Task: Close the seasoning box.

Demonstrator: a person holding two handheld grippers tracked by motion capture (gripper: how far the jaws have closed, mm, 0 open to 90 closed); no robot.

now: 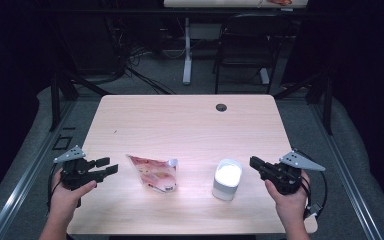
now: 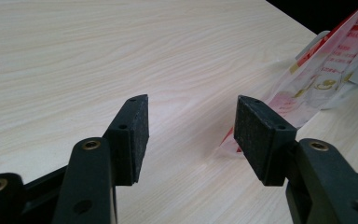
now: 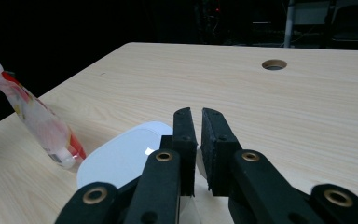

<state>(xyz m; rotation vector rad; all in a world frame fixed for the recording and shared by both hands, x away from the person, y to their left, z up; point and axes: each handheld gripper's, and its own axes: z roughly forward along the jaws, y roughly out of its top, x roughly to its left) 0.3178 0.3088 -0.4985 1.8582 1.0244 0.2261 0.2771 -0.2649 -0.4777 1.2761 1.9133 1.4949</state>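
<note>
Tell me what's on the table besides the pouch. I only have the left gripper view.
Observer: A white container stands to the right of the pouch, apart from it.
Operator: Right gripper on it?
Observer: No. In the high view the right gripper sits just right of the container, pointing at it, and there looks to be a small gap between them.
Operator: Its jaws?
Observer: In the right gripper view they are nearly together, with a narrow slit and nothing between them.
</note>
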